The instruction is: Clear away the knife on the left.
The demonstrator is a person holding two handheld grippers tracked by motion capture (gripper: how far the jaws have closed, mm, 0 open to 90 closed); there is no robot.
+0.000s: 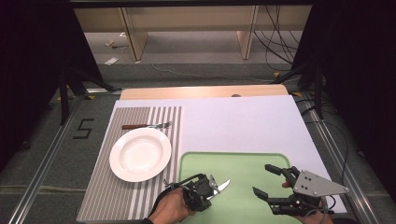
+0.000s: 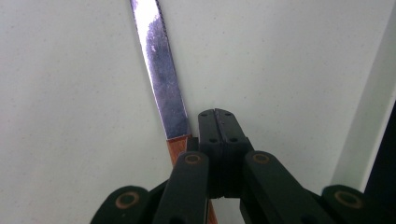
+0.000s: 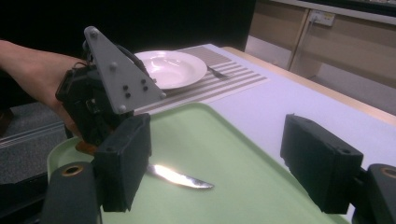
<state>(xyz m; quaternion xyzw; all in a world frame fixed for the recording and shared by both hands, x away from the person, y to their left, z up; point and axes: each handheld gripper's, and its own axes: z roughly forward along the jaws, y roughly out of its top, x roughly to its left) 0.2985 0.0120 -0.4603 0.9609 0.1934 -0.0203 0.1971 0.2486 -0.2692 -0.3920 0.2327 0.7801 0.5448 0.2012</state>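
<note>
Currently my left gripper (image 1: 208, 185) clamped tight on knife (image 1: 223, 185) handle over tray (image 1: 243, 163); right gripper (image 1: 267, 179) wide, empty. Next, probably: lift toward plate (image 1: 140, 154).

Closed claw (image 2: 218, 122) beside knife (image 2: 161, 74) (over green tray (image 2: 70, 93)).
</note>
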